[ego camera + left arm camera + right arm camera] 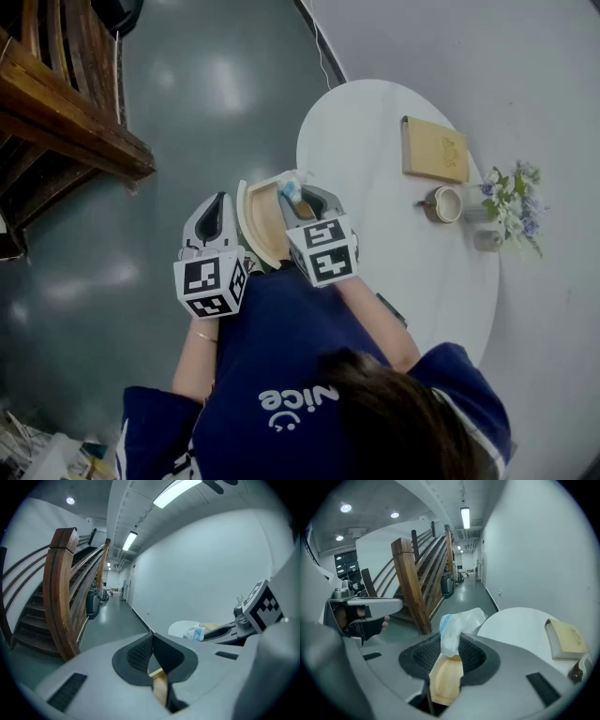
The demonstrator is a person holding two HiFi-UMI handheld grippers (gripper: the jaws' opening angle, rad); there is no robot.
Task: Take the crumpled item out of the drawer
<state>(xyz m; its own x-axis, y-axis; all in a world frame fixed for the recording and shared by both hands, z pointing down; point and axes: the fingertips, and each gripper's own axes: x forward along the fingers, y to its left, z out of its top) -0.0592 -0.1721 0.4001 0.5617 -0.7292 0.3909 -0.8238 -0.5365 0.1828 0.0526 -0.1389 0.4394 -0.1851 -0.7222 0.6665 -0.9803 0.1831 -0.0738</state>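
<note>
Grey polished hallway floor [216, 94], round white table [412, 262] by a white wall; drawer work at the table's left edge.

Pale curved wooden drawer [262, 223] drawn out from the table's left edge. Left gripper [218, 202] just off that same edge, jaws closed on a thin pale strip of the drawer's wood. Right gripper [302, 199] at the table's left edge, over the drawer, jaws clamped on crumpled white-and-blue plastic item [457, 623]; item standing up out of the jaws above the drawer's hollow, contact with the drawer's wood not determinable. Toward the table's right side: flat pale wooden box [435, 148], brown mug [445, 203], bunch of blue and white flowers [511, 202] at the rim. Dark wooden staircase [66, 122] well apart from the table, across the floor to its left.
</note>
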